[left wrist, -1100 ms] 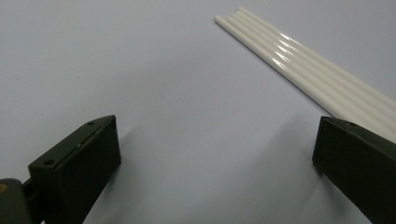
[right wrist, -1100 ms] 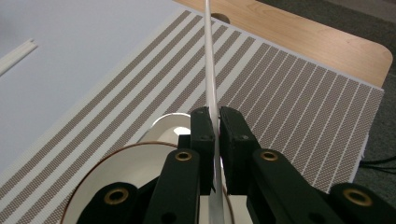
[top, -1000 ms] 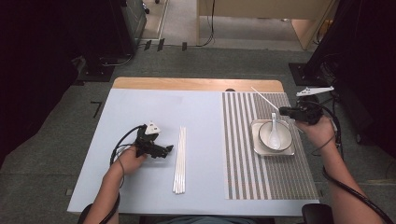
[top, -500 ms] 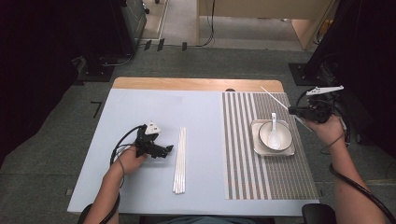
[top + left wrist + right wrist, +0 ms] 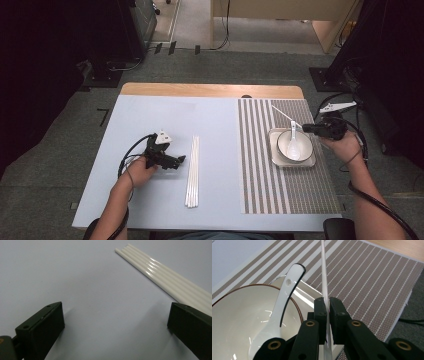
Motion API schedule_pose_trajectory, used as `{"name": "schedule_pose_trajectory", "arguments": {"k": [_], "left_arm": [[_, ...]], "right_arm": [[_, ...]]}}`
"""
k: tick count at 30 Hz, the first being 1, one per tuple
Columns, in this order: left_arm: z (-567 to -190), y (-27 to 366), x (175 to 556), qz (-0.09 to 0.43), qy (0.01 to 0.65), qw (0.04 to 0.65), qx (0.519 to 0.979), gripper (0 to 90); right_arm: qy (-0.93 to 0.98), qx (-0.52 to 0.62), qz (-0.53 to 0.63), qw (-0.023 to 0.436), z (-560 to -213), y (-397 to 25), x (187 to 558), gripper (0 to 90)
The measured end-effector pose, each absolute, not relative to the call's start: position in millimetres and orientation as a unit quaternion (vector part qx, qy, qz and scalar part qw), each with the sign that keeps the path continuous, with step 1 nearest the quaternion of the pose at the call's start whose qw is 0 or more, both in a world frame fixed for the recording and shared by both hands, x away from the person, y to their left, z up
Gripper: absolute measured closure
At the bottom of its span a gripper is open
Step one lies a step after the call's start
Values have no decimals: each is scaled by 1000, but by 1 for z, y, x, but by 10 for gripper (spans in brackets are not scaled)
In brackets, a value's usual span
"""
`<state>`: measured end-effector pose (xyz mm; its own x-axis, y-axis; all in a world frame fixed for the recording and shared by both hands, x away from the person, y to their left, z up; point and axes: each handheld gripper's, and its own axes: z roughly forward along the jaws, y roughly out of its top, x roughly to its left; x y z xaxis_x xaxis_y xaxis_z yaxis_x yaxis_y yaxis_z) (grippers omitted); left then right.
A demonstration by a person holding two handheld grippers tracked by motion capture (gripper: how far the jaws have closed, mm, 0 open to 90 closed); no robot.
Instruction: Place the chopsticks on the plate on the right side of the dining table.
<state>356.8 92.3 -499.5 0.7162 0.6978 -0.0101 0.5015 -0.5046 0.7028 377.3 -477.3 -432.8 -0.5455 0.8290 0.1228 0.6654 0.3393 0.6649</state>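
My right gripper (image 5: 306, 128) is shut on a single white chopstick (image 5: 324, 277) that pokes out past its jaws over the striped placemat (image 5: 260, 170). Just beside it stands a white bowl (image 5: 295, 146) with a white spoon (image 5: 283, 303) in it, on a square white plate (image 5: 274, 159). In the high view the chopstick (image 5: 281, 114) slants up and to the left from the gripper. My left gripper (image 5: 180, 160) rests open on the blue tabletop, its jaws wide apart, with several white chopsticks (image 5: 192, 170) lying side by side just to its right; these chopsticks (image 5: 165, 277) cross the upper right of the left gripper view.
The blue table mat (image 5: 150, 120) covers the left part of the table, with a wooden strip (image 5: 210, 90) at the far edge. Cables (image 5: 132, 150) trail from both grippers. Dark equipment and carpet surround the table.
My right gripper has moved right and slightly toward me with the chopstick, from over the bowl to the bowl's right rim. The left gripper has stayed put.
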Motion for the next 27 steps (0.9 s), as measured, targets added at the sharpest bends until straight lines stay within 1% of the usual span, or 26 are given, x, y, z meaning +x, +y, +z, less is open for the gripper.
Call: {"name": "schedule_pose_trajectory", "arguments": {"k": [6,13,27], "left_arm": [[-499,92,357,139,350,354,856,5],[-500,92,357,139,350,354,856,5],[-499,92,357,139,350,354,856,5]], "right_arm": [[821,449,334,117,-441,-475,378,847],[829,439,330,103,-452,-477,380,847],[834,435,324,99,-458,-475,383,846]]}}
